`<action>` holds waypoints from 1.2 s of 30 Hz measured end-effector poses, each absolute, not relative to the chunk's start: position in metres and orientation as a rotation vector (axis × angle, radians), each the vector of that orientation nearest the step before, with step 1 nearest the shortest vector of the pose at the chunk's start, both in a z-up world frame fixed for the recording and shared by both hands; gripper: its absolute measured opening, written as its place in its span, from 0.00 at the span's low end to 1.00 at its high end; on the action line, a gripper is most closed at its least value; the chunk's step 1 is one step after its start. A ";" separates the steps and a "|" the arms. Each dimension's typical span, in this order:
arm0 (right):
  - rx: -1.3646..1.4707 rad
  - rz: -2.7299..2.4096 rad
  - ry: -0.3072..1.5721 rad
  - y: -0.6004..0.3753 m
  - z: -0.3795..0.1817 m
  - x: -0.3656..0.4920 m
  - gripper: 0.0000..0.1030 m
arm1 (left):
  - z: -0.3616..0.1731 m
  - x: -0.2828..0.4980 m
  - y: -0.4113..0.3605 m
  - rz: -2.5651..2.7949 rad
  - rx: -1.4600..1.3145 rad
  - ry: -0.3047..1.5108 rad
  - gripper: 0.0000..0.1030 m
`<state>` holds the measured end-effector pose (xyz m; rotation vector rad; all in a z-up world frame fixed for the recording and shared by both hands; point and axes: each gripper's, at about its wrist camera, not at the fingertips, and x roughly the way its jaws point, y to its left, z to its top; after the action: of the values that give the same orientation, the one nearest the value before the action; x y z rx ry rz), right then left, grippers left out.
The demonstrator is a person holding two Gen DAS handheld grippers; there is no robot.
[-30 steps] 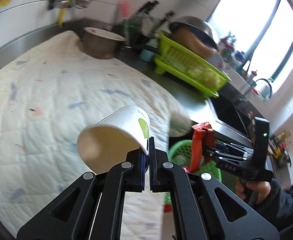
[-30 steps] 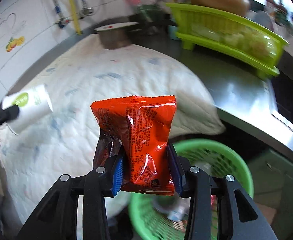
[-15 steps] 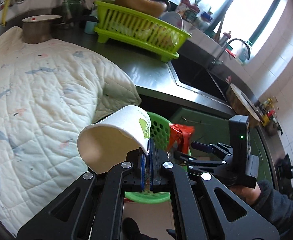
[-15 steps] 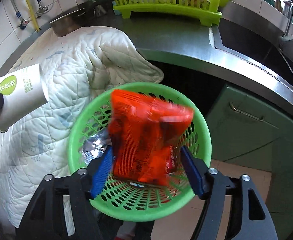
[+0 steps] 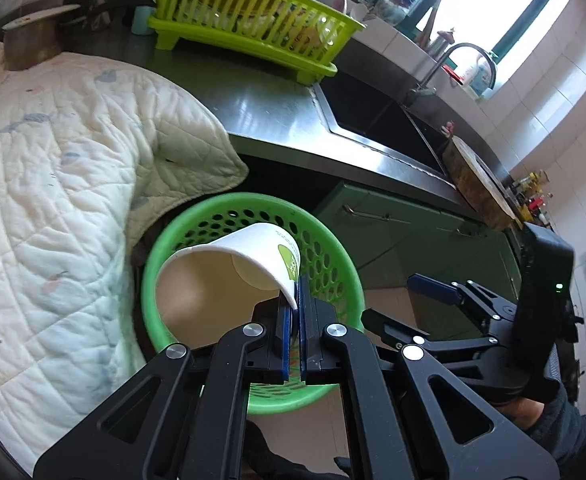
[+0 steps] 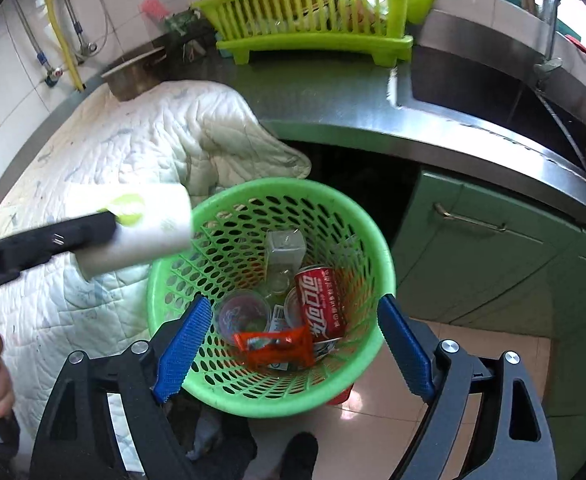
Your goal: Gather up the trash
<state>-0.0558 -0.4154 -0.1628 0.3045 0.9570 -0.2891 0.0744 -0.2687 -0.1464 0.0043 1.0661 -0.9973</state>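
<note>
Above green basket (image 6: 373,240): left gripper (image 5: 291,334) pinching paper cup (image 5: 229,280) rim, seemingly tilted; right gripper (image 6: 293,344) spread

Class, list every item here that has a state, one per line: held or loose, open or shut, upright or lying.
left tool: shut on the paper cup's rim
right tool: open, nothing held
paper cup: held tilted above the green basket
orange snack packet: loose in the basket
red cola can: lying in the basket

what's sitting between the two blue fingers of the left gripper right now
The paper cup's rim wall, pinched between the closed left gripper fingers, seen in the left wrist view.
</note>
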 end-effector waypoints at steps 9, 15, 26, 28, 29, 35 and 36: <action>0.334 -0.320 0.917 -0.427 -0.149 -0.076 0.81 | -0.162 0.064 -0.293 -1.075 -0.026 1.143 0.25; 0.339 -0.325 0.904 -0.428 -0.146 -0.080 0.81 | -0.163 0.058 -0.297 -1.079 -0.014 1.147 0.42; 0.319 -0.280 0.885 -0.417 -0.135 -0.074 0.81 | -0.141 0.062 -0.264 -0.961 0.010 1.063 0.61; 0.311 -0.271 0.880 -0.413 -0.132 -0.072 0.82 | -0.135 0.065 -0.254 -0.918 0.009 1.045 0.67; 0.307 -0.260 0.879 -0.411 -0.131 -0.070 0.82 | -0.132 0.067 -0.248 -0.891 0.012 1.035 0.69; 0.269 -0.197 0.865 -0.388 -0.119 -0.056 0.83 | -0.110 0.073 -0.215 -0.764 0.017 0.955 0.75; 0.263 -0.186 0.861 -0.385 -0.118 -0.054 0.83 | -0.106 0.074 -0.208 -0.737 0.023 0.937 0.75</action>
<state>-0.0537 -0.3847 -0.1177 0.2634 0.8613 -0.1863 0.0735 -0.2083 -0.1059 0.0232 0.9369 -0.7371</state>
